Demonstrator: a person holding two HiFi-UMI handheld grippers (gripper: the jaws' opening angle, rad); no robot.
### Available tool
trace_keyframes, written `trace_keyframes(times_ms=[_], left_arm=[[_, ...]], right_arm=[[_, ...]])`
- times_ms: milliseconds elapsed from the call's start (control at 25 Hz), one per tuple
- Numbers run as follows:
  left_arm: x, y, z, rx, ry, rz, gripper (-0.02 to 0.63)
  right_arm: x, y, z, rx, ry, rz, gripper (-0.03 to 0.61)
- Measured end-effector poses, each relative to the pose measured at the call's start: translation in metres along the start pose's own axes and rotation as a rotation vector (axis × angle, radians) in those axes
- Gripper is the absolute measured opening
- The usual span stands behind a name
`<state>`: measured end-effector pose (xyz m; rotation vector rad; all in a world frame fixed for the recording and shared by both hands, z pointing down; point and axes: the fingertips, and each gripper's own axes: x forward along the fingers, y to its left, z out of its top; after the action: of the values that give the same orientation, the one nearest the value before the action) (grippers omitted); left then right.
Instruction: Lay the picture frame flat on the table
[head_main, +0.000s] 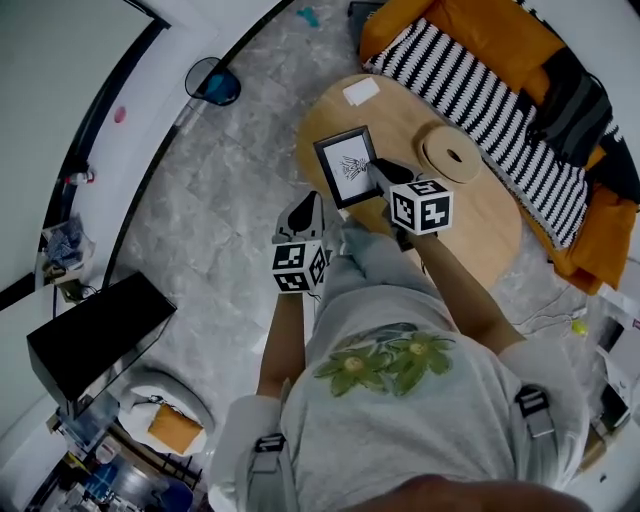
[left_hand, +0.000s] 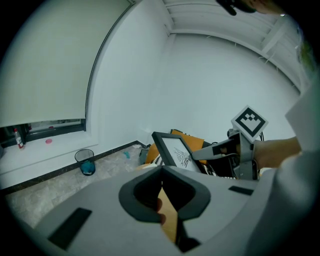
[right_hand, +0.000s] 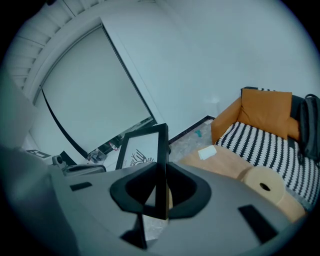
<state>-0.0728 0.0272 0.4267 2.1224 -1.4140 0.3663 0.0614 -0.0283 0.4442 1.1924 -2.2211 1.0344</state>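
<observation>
The picture frame (head_main: 347, 165) is black with a white sheet and a line drawing. It stands tilted up over the near left part of the oval wooden table (head_main: 480, 215). My right gripper (head_main: 378, 172) is shut on the frame's right edge. In the right gripper view that edge (right_hand: 161, 165) runs straight up between the jaws. My left gripper (head_main: 312, 203) hovers at the table's near edge, a little left of the frame and apart from it, jaws together with nothing in them. The left gripper view shows the frame (left_hand: 175, 150) held by the right gripper (left_hand: 200, 154).
A white card (head_main: 361, 91) lies at the table's far end and a round wooden disc with a hole (head_main: 450, 152) to the frame's right. An orange sofa with a striped cover (head_main: 480, 90) borders the table's right. A bin (head_main: 212, 82) stands on the floor, left.
</observation>
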Motion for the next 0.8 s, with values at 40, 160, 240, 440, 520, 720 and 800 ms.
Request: trace_keyframes(times_ms=[40,160,240,440,520,720,800], left_arm=[[0.003,0.002,-0.002,-0.003,0.003,0.001,0.014],[0.009,0.008,-0.006,-0.013,0.008,0.007,0.014],[0.012,0.011,-0.008,-0.014,0.01,0.012,0.014],[0.019,0.017,-0.01,-0.015,0.015,0.017,0.014],[0.022,0.019,-0.012,-0.012,0.018,0.02,0.014],[0.026,0.025,-0.015,-0.018,0.029,0.034,0.014],[0.026,0.027,-0.016,-0.021,0.031,0.037,0.014]], right_arm=[[0.004,-0.001,-0.001,0.0,0.004,0.0,0.072],[0.014,-0.002,-0.004,-0.003,0.018,0.002,0.073],[0.019,-0.002,-0.005,-0.008,0.026,0.004,0.073],[0.028,-0.002,-0.008,-0.018,0.048,0.008,0.072],[0.032,-0.004,-0.01,-0.02,0.056,0.008,0.073],[0.04,-0.006,-0.013,-0.022,0.07,0.005,0.073],[0.043,-0.007,-0.014,-0.023,0.076,0.004,0.074]])
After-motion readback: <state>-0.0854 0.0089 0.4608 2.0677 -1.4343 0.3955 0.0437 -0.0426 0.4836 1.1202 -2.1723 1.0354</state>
